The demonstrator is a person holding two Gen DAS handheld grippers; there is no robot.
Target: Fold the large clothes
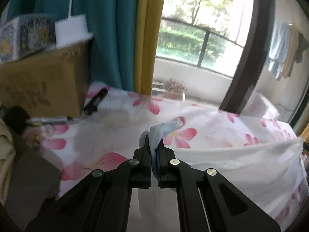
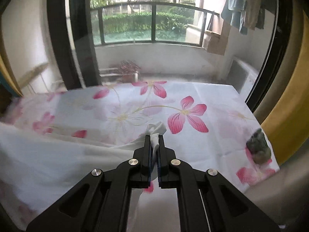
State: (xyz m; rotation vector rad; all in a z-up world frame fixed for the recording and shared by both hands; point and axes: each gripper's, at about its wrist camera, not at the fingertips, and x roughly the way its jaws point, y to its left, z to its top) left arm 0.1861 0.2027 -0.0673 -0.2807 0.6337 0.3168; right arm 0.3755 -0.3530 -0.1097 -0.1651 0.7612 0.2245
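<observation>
A large white garment [image 1: 241, 160] hangs stretched between my two grippers above a table covered by a pink-flower cloth [image 1: 119, 119]. My left gripper [image 1: 154, 145] is shut on a bunched pale corner of the garment [image 1: 166, 129]. My right gripper [image 2: 154, 143] is shut on another white corner [image 2: 156, 130], and the garment [image 2: 58, 154] spreads away to the left in the right wrist view over the flowered cloth [image 2: 193, 100]. The lower part of the garment is hidden below the fingers.
A cardboard box [image 1: 42, 81] with a white lamp base [image 1: 71, 31] and printed boxes stands at the table's back left. A black cylinder [image 1: 95, 101] lies beside it. A dark grey lump [image 2: 258, 147] sits at the table's right edge. Curtains [image 1: 123, 34] and a glass balcony door [image 2: 135, 38] stand behind.
</observation>
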